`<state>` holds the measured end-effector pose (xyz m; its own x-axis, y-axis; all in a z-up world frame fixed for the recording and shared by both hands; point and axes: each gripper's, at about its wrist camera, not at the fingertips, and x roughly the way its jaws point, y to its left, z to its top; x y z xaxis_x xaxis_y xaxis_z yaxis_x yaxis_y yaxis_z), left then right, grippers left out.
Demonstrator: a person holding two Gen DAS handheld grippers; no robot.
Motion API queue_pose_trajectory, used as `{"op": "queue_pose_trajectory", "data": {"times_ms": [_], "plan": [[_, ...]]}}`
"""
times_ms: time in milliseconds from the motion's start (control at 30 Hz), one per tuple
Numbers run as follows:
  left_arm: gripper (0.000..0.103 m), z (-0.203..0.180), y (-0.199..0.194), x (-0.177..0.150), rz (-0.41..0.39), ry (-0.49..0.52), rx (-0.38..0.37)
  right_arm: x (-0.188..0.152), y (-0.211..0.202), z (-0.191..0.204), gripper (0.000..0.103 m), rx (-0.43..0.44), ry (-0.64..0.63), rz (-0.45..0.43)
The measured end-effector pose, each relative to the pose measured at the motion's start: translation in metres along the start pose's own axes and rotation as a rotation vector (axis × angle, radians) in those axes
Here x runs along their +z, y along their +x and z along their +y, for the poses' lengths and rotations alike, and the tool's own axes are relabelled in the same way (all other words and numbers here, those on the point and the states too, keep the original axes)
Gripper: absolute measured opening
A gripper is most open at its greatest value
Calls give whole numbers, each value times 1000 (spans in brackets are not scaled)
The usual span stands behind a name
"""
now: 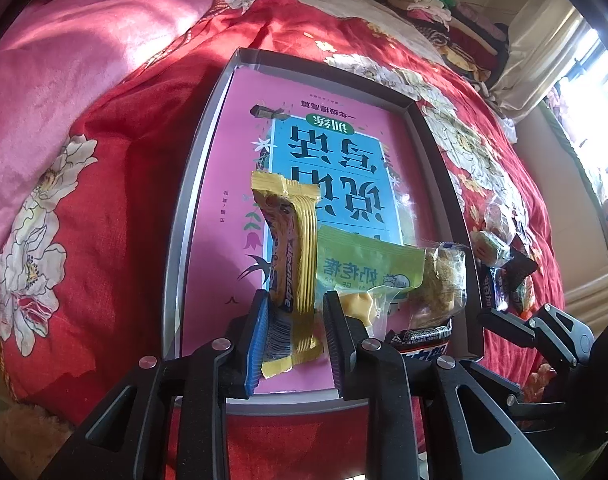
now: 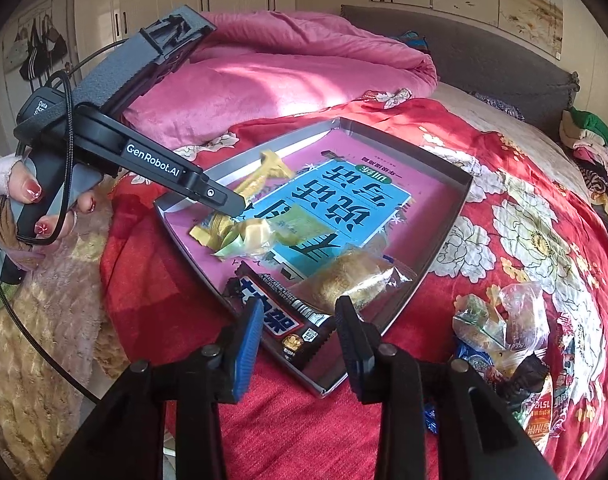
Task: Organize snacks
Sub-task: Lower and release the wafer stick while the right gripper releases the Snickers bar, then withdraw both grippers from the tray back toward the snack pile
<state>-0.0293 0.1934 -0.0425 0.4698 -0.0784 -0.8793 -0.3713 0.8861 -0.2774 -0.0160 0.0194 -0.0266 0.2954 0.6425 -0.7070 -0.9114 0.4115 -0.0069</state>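
Note:
A grey tray [image 1: 196,200] lies on the red floral bedspread with a pink and blue book [image 1: 331,160] flat inside it. My left gripper [image 1: 298,344] is shut on a yellow snack bar [image 1: 296,264] that stands on edge over the book. To its right lie a green packet [image 1: 367,268] and a clear-wrapped crumbly pastry [image 1: 439,284]. A black chocolate bar [image 2: 280,320] rests across the tray's near rim [image 2: 331,388]. My right gripper [image 2: 300,344] hangs open over that bar, with its pads apart from the wrapper. In the right wrist view the left gripper [image 2: 240,208] reaches down into the tray.
Several loose snacks [image 2: 503,340] are piled on the bedspread to the right of the tray. A bunched pink quilt [image 2: 284,68] lies behind the tray, and folded clothes [image 1: 443,12] sit at the far corner. A person's hand [image 2: 24,196] holds the left gripper's handle.

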Motion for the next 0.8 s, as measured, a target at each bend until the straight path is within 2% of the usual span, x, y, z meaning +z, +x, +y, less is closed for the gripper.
{"op": "queue_pose_trajectory", "data": {"times_ms": [567,667,800], "plan": [[48,-3,-15,4,-74,14,-4,1,-10,-7,45,-35,42,-41],[56,-5,-17,5,-92,26,5,2,-12,-9,50,-41,49,-52],[57,-8,-20,5,-112,41,16,3,-15,-10,51,-49,57,-66]]}}
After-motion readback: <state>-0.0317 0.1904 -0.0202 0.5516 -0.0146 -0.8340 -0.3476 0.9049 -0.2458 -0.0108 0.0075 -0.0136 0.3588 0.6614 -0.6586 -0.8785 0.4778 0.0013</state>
